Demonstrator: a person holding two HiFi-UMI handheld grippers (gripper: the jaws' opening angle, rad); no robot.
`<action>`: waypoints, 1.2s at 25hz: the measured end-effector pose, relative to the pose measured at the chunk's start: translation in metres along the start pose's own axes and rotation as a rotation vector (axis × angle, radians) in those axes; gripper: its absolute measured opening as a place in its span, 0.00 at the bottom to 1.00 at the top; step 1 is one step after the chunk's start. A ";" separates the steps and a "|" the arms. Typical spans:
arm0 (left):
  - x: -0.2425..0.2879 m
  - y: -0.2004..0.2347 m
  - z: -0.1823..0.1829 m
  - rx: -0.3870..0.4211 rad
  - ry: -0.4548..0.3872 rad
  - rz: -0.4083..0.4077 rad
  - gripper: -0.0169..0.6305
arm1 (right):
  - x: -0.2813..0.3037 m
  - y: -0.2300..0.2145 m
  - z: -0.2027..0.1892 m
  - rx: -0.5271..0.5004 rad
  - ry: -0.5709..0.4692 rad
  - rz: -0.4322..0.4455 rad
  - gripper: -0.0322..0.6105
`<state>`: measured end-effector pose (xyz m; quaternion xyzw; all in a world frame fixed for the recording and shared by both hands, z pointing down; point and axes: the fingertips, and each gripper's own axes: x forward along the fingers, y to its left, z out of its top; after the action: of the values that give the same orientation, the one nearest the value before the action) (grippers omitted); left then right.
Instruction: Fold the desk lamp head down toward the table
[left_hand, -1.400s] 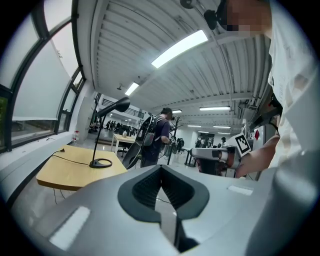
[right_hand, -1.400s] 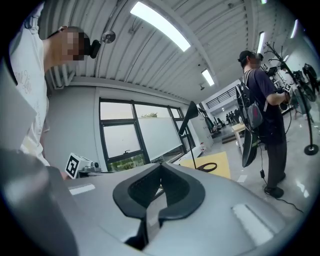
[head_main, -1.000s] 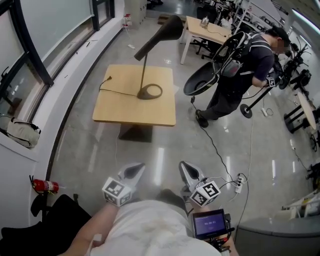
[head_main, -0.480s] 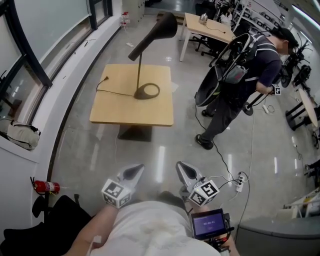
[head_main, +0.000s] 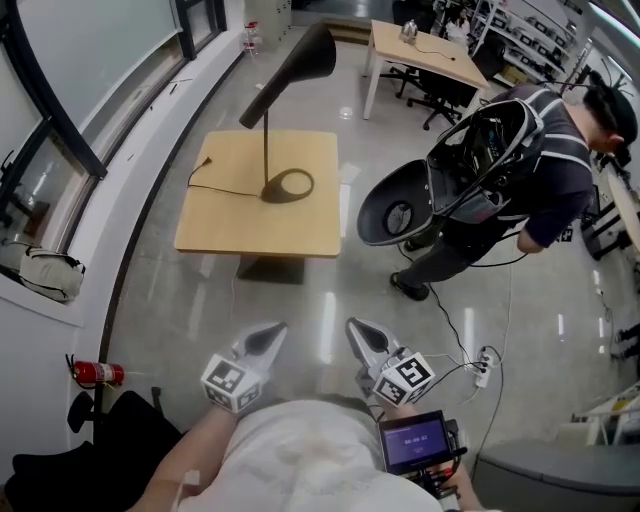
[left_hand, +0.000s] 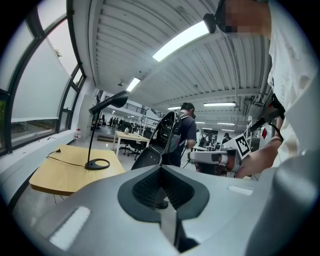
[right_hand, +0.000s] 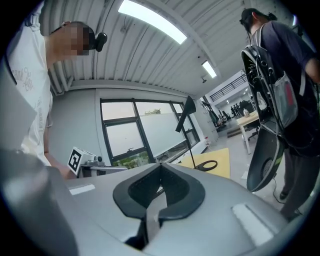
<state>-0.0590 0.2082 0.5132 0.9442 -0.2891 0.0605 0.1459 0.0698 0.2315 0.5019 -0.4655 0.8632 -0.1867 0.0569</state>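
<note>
Head view: one black desk lamp (head_main: 305, 60) with a ring base stands near the middle of one square light wooden worktop (head_main: 230, 215), away from its edges. Its head is raised and tilted, with one thin upright stem and one black cable (head_main: 215, 187). The open grey floor (head_main: 190, 300) separates the worktop from the left gripper (head_main: 262, 345) and the right gripper (head_main: 362, 340). One person with a black backpack (head_main: 500, 170) stands right of the worktop.

Left gripper view: the fingers (left_hand: 145, 187) are closed and empty, and the lamp is far ahead at the left.

Right gripper view: the fingers (right_hand: 137, 192) are closed and empty.
</note>
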 end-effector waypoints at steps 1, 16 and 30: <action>0.005 0.000 0.001 0.002 -0.002 0.005 0.03 | 0.001 -0.005 0.001 0.002 0.000 0.005 0.07; 0.069 -0.009 0.025 0.004 -0.029 0.100 0.03 | 0.009 -0.071 0.044 -0.032 0.009 0.107 0.07; 0.065 0.030 0.043 -0.012 -0.058 0.212 0.03 | 0.053 -0.088 0.054 -0.017 0.037 0.165 0.07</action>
<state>-0.0213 0.1371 0.4926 0.9088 -0.3917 0.0465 0.1358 0.1239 0.1291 0.4890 -0.3898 0.9011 -0.1826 0.0519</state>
